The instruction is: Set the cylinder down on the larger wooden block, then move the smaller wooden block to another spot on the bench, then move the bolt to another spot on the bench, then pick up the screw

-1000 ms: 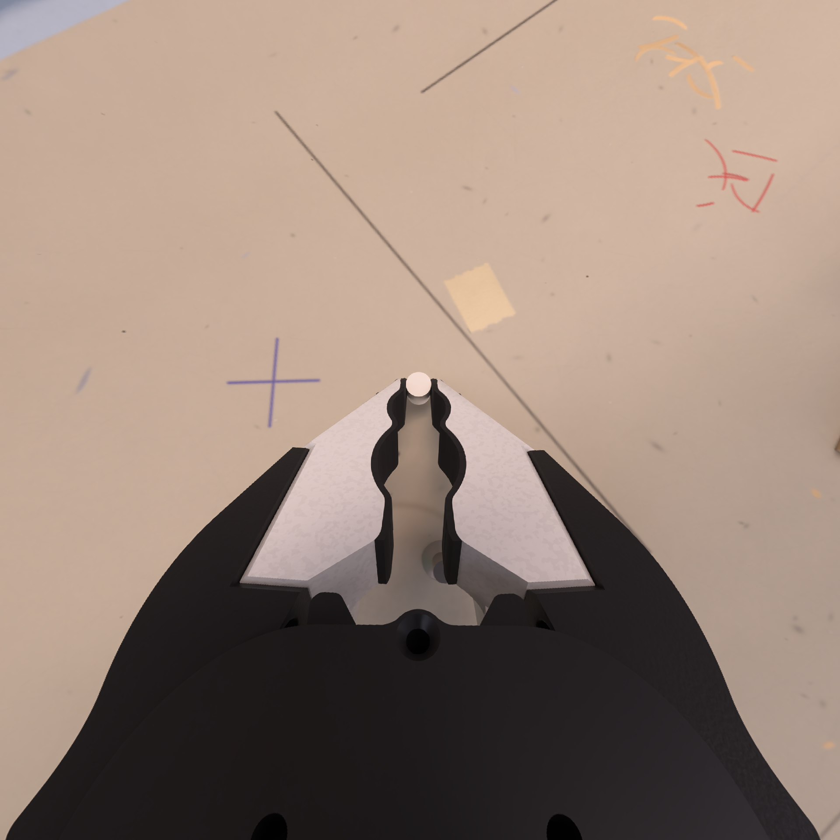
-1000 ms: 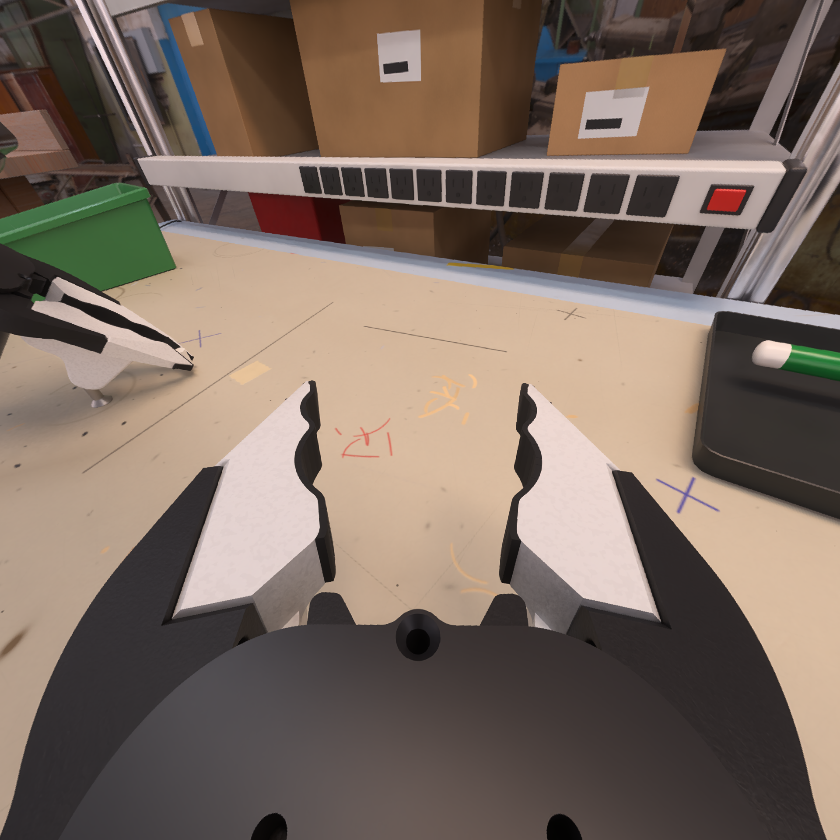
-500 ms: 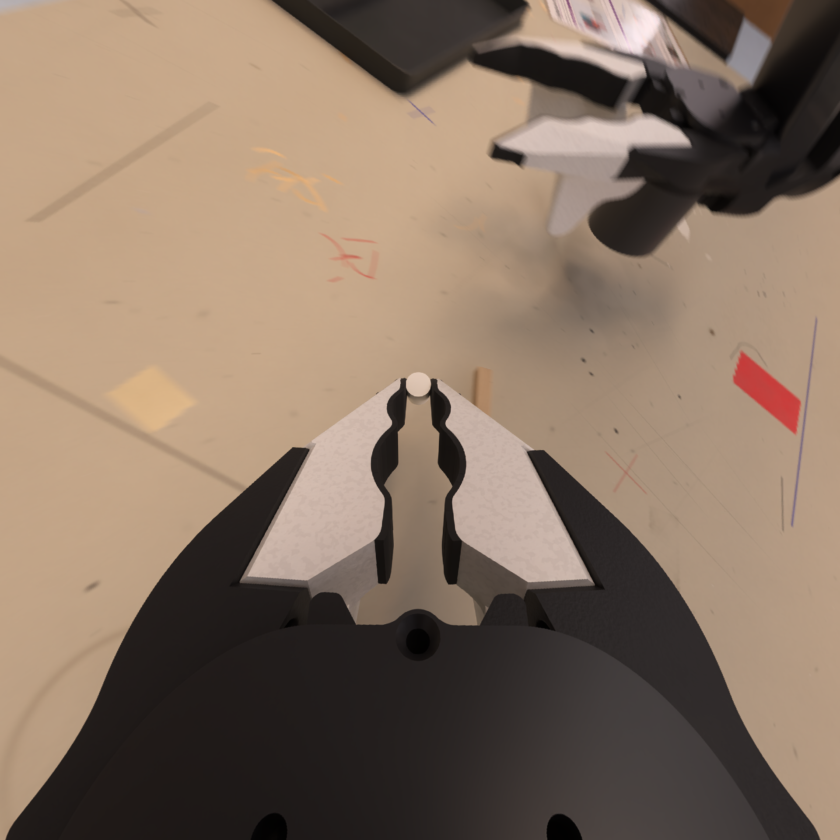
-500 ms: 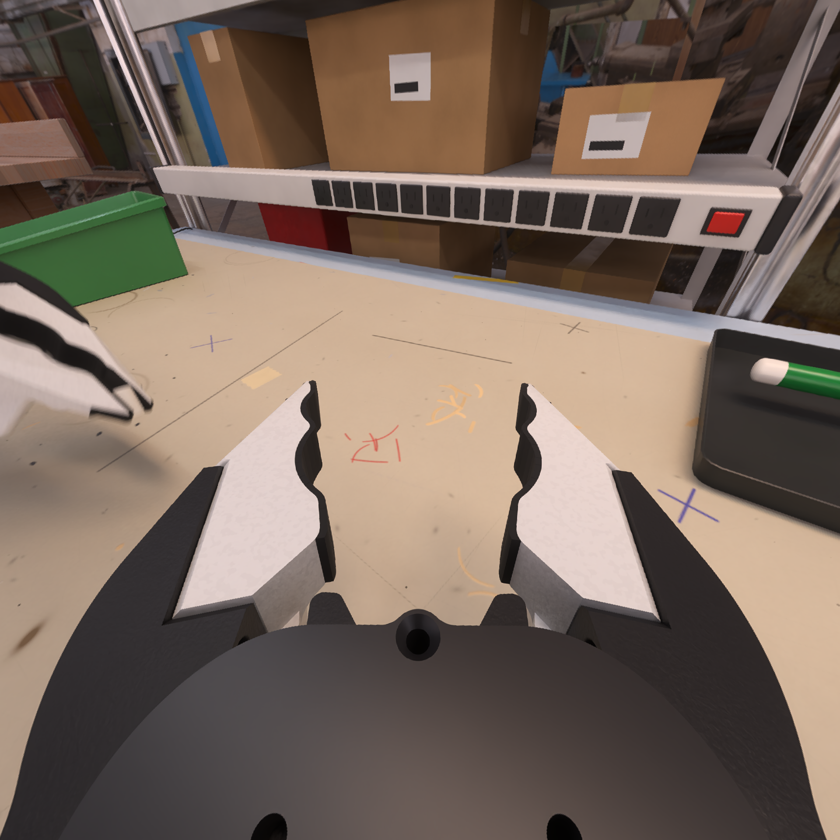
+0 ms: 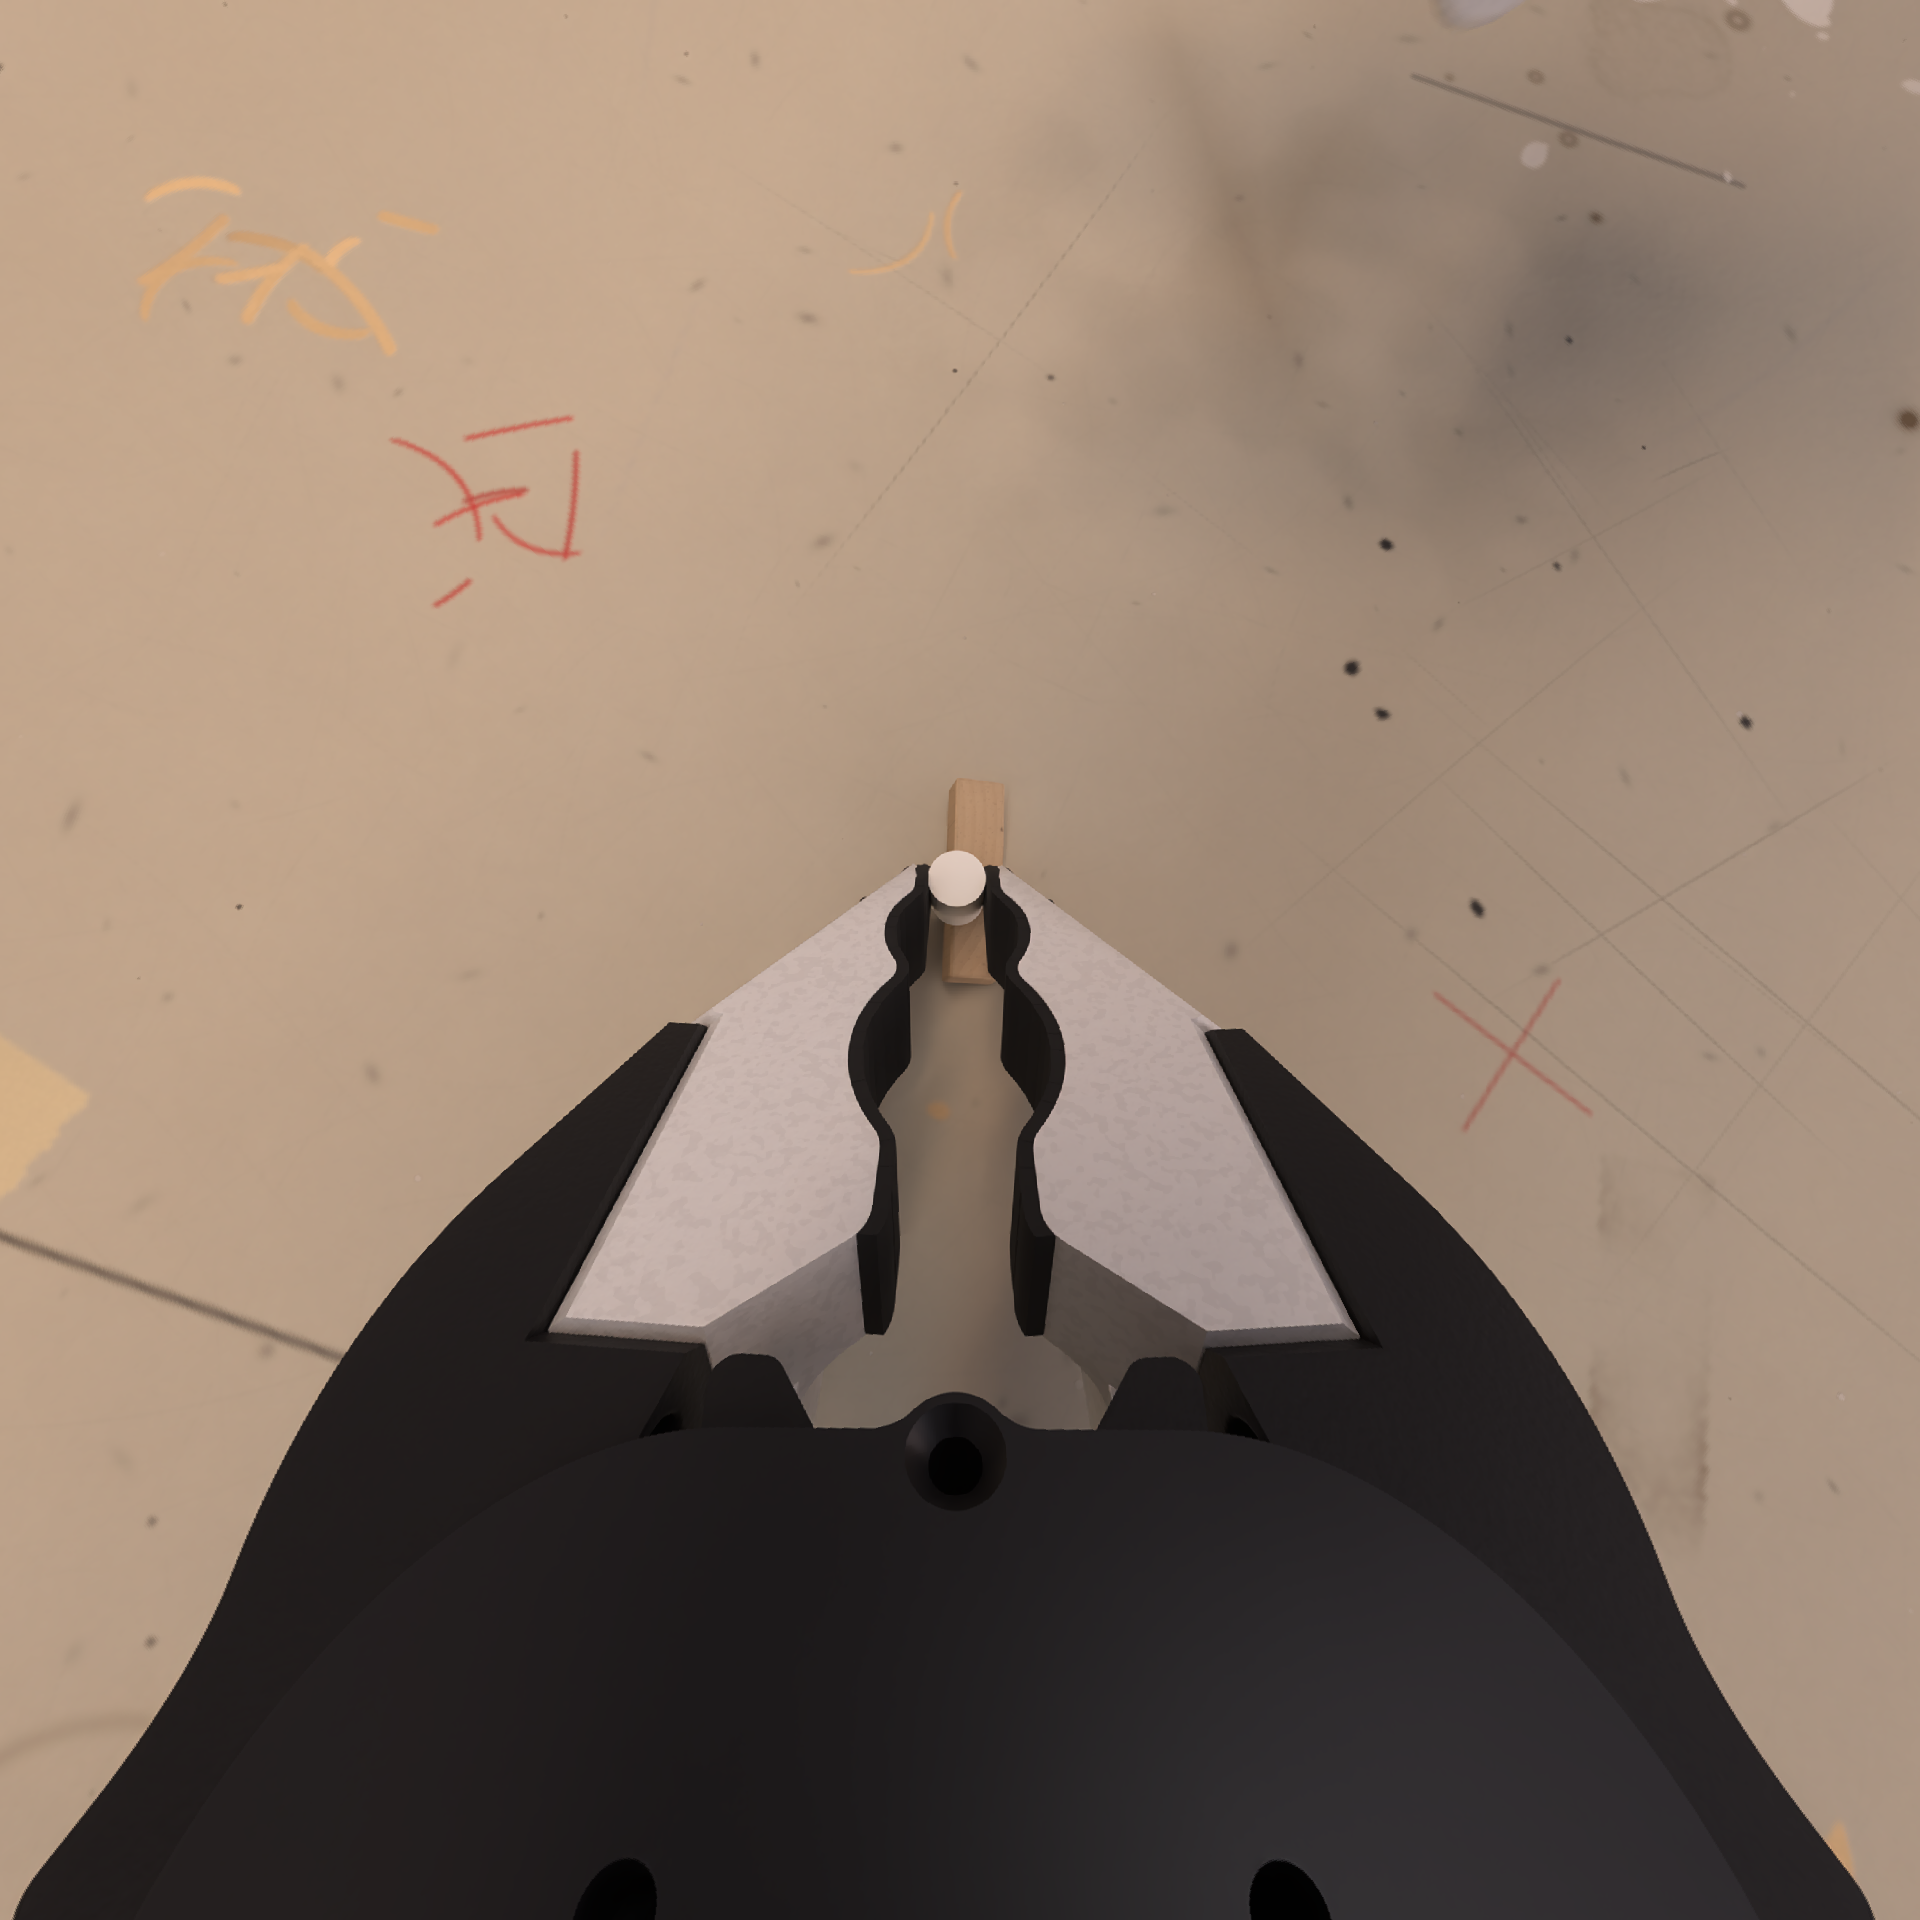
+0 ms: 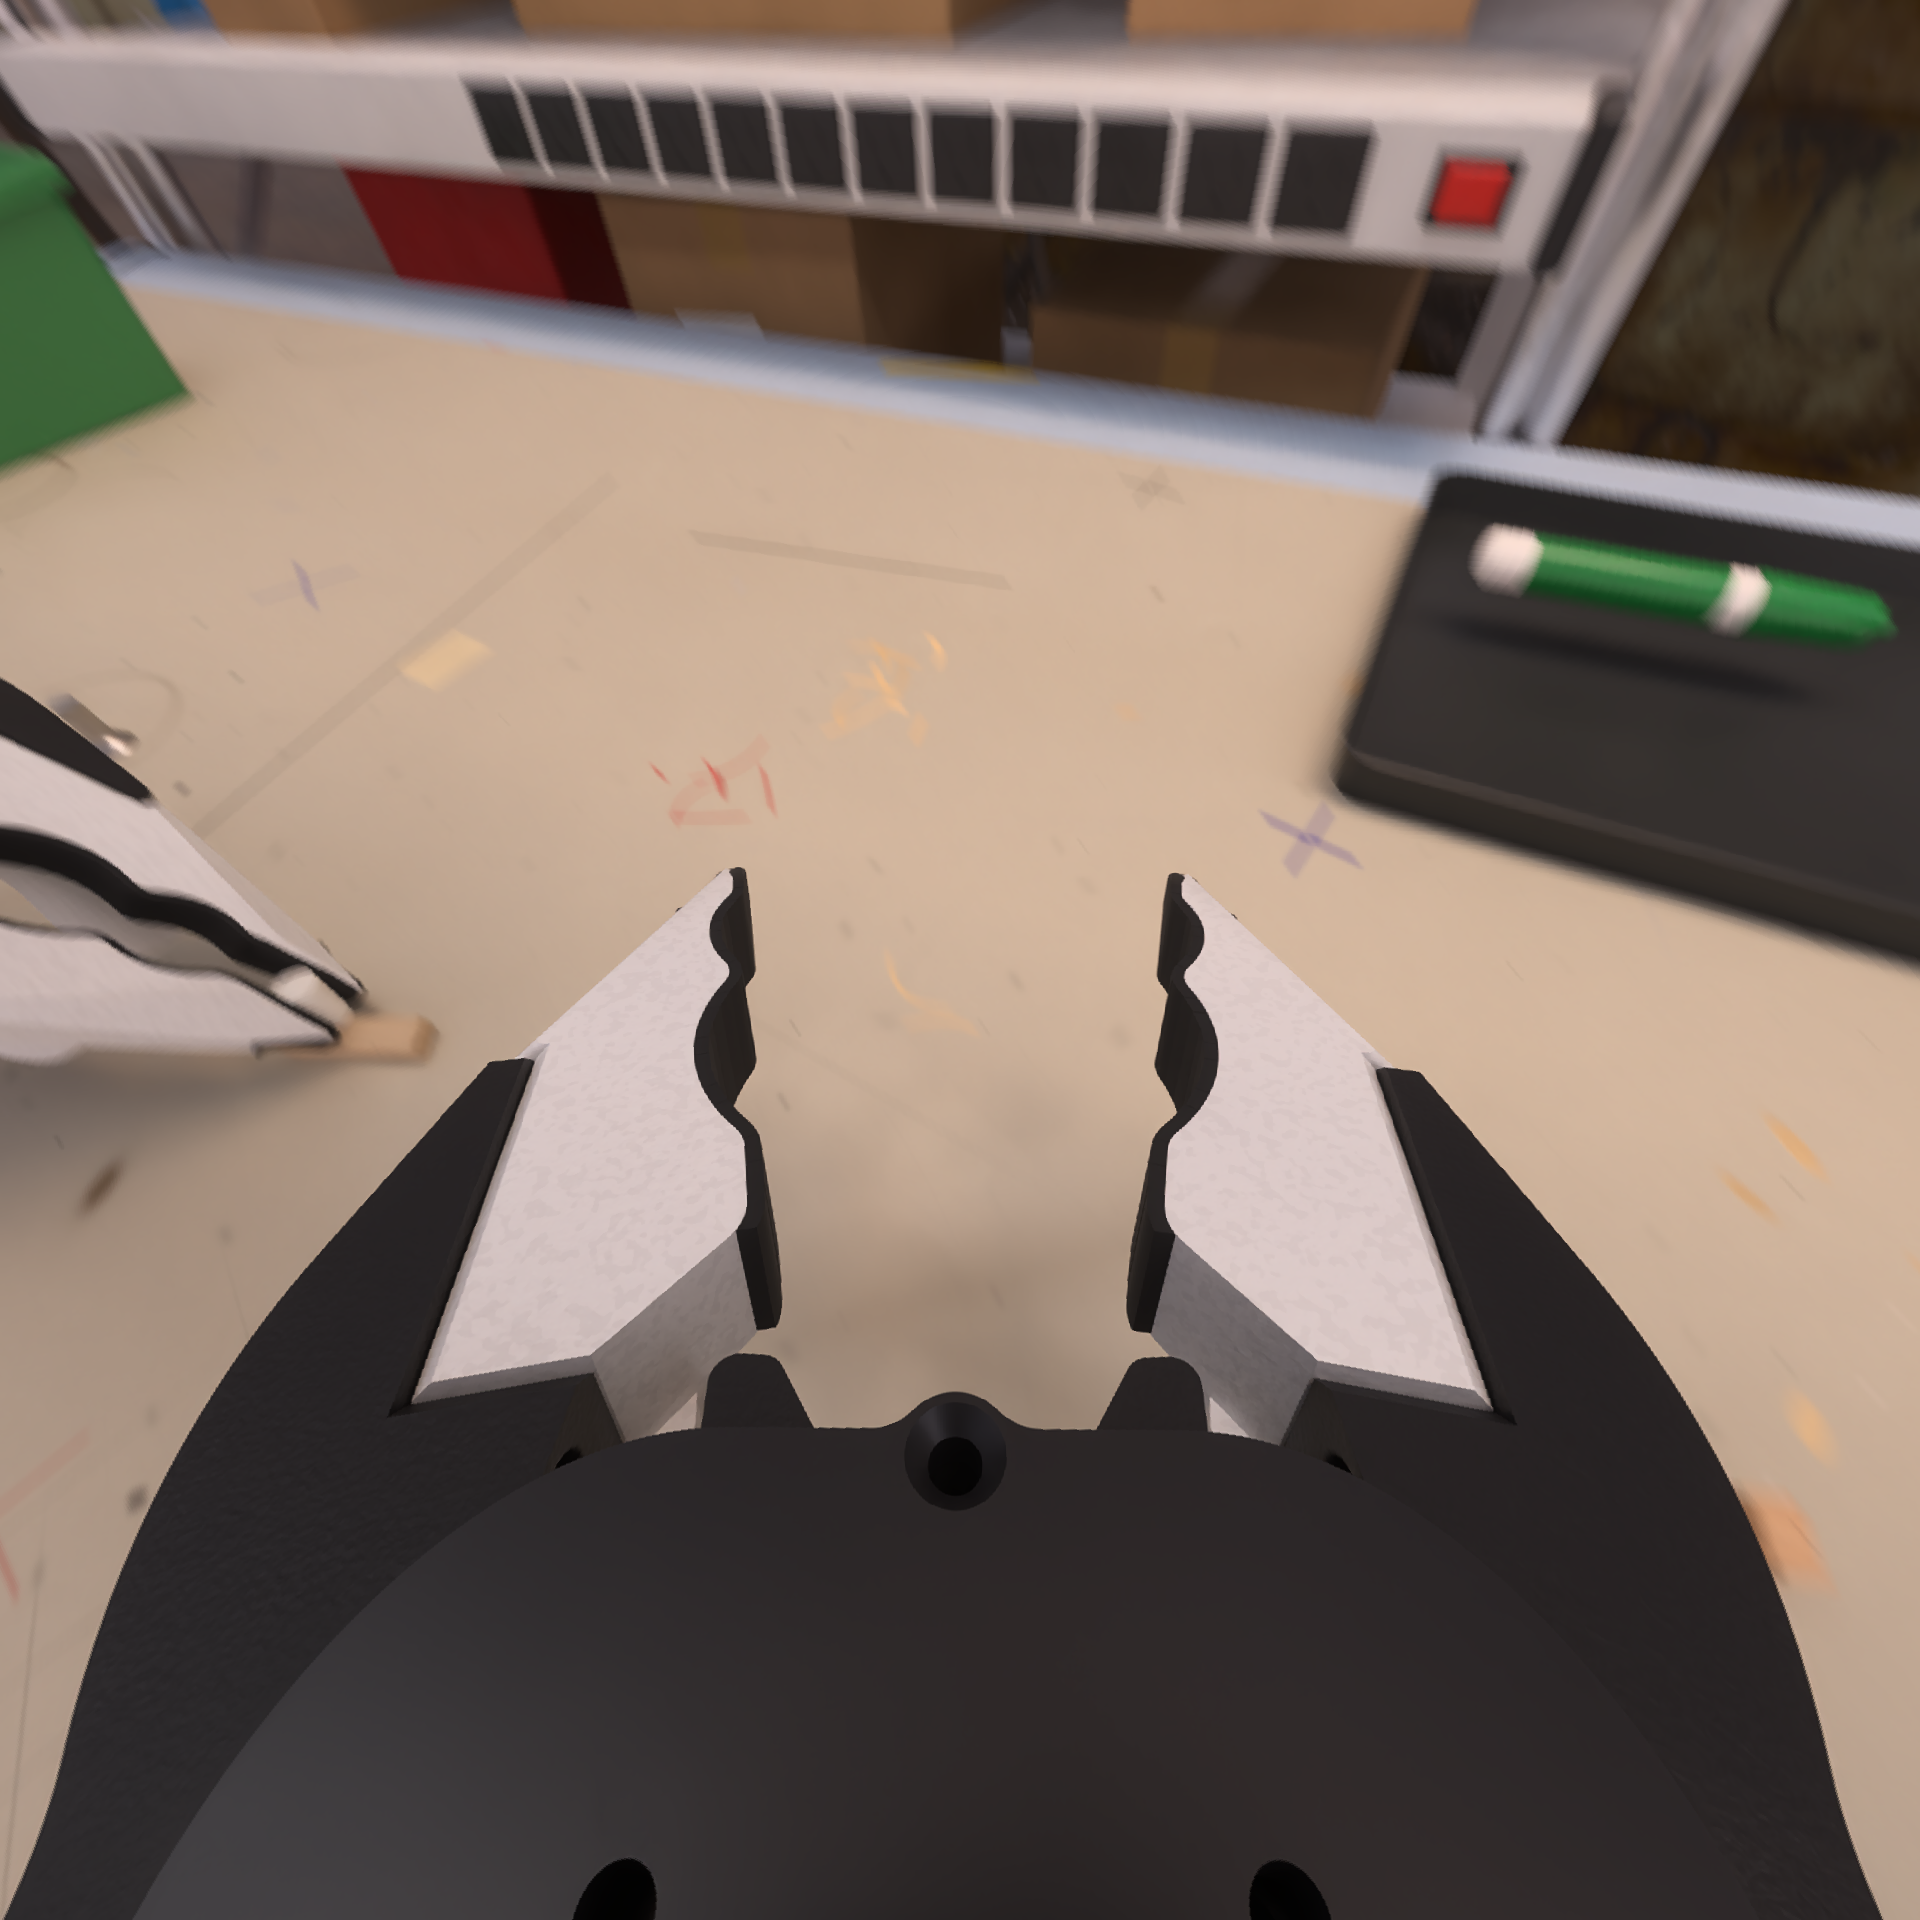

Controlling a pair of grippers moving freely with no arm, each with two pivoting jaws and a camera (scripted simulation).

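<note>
Above bench (image 5: 623, 831), left hand-held gripper (image 5: 957, 883) pinches cylinder (image 5: 956, 879).

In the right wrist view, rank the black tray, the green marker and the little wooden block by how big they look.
1. Black tray, largest.
2. Green marker, lying in the tray.
3. Wooden block, smallest, though the left claw hides part of it, so its full extent is unclear.

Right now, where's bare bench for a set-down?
Free: the bench ahead of the open right gripper, between the wooden block and the black tray. Crowded: at that block, where the left gripper holds the white cylinder.
</note>
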